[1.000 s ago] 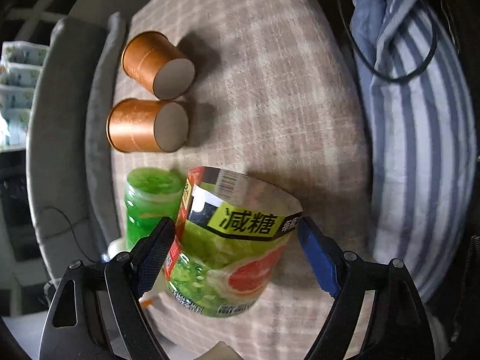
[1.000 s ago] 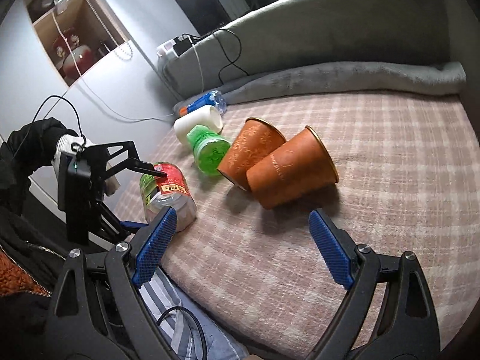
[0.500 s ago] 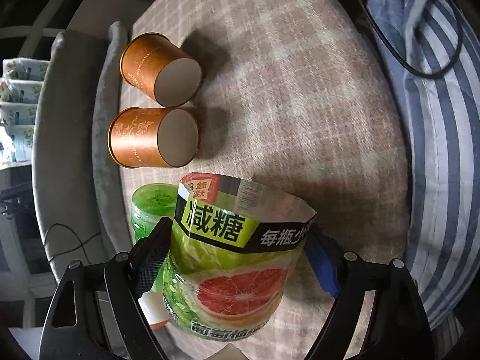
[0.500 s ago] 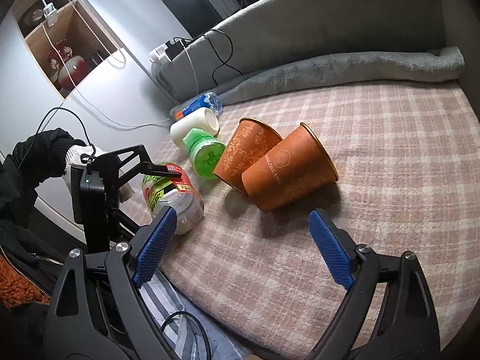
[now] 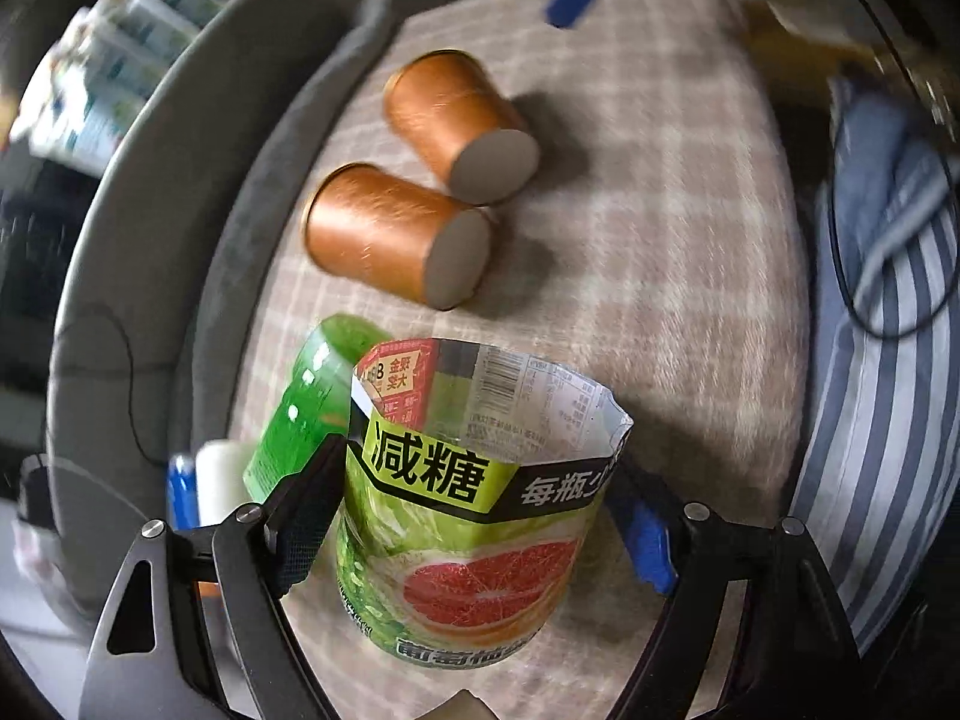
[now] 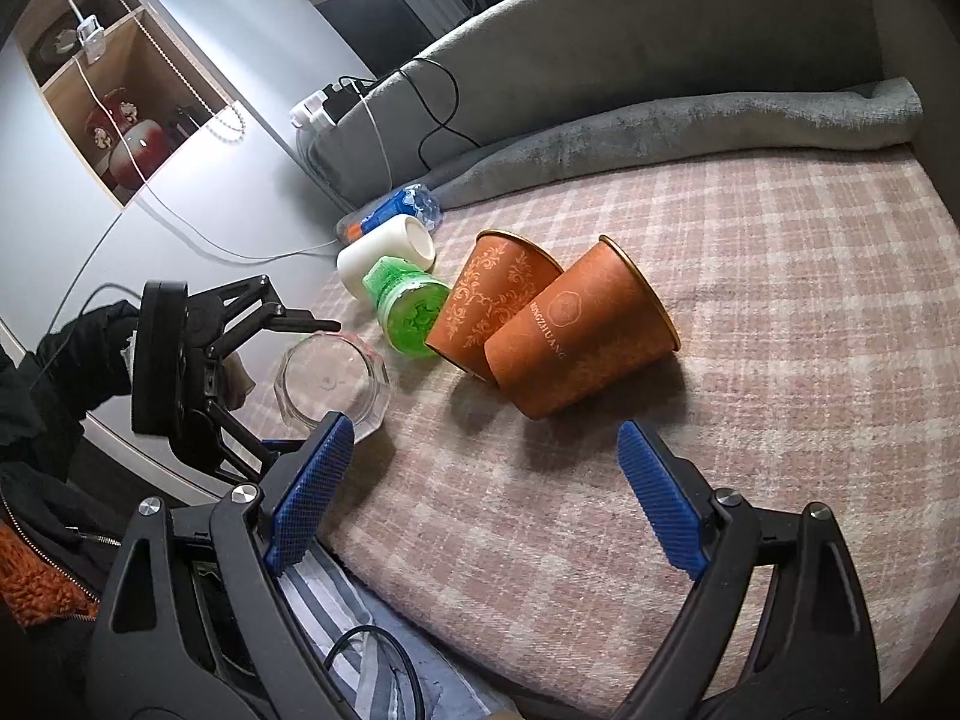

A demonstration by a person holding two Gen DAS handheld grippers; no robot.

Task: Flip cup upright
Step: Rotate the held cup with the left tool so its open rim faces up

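Your left tongs (image 5: 480, 516) are clenched on the cut-bottle cup (image 5: 474, 498), one finger on each side of its labelled wall. Over the last second you have turned it: it lay tilted on its side near the bed's edge, and its cut mouth now points away from the camera, toward the two orange cups. From the right wrist view the clear faceted base (image 6: 331, 384) faces out toward the bed's edge, so the cup reads as still on its side or mid-rotation, not yet upright. Judgement: the flip is under way, roughly halfway. Your right tongs (image 6: 480, 492) hang released over the plaid bed cover (image 6: 780, 300), grasping nothing.

The cup itself is a clear plastic bottle cut down, with a jagged rim and a green label with a grapefruit print. It sits at the bed's near edge, just beside the green bottle (image 5: 312, 396). The two orange cups (image 5: 420, 180) lie on their sides further in.
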